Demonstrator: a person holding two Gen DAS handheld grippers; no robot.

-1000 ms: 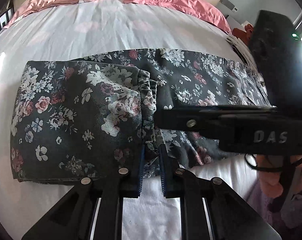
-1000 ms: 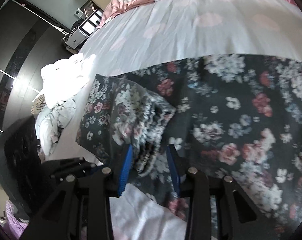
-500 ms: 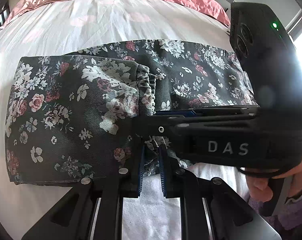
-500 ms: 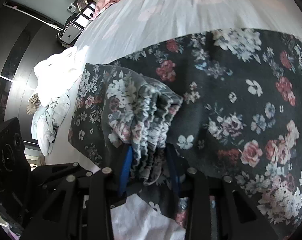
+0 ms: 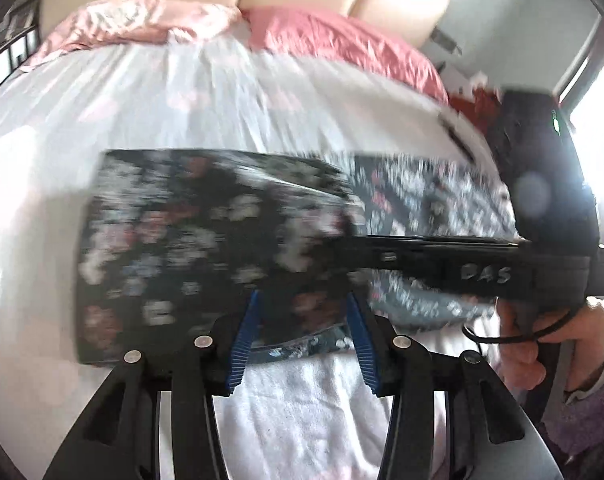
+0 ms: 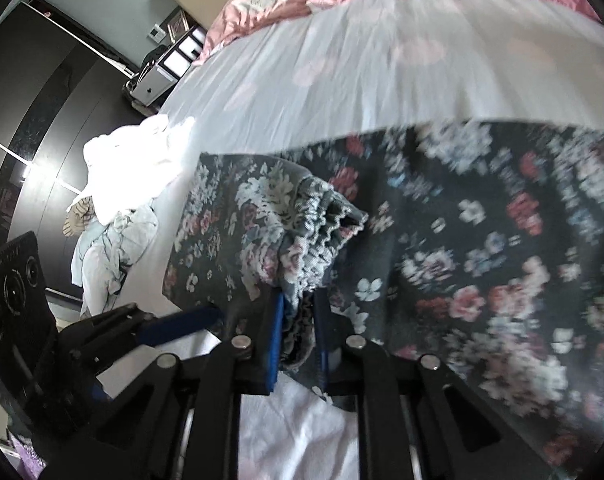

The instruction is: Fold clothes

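A dark floral garment (image 5: pixel 182 240) lies across the white bed, its left part folded over the rest. In the right wrist view the folded layer ends in a gathered elastic edge (image 6: pixel 325 216). My right gripper (image 6: pixel 298 336) is shut on the near end of that bunched edge. In the left wrist view the right gripper (image 5: pixel 365 256) reaches in from the right, its tips buried in the fabric. My left gripper (image 5: pixel 303 336) stands open, blue pads wide apart at the garment's near hem, with cloth lying between them but not pinched. The left wrist view is motion-blurred.
The white bedsheet (image 5: pixel 182 100) stretches back to pink pillows (image 5: pixel 341 44) and a beige headboard. A heap of white clothes (image 6: pixel 122 184) sits at the bed's left edge, beside a dark wardrobe (image 6: pixel 42 100). A person's hand (image 5: pixel 541 344) holds the right gripper's handle.
My left gripper has opened and let go of the garment's edge, and its view has tilted up. My right gripper's fingers have shut onto the gathered edge.
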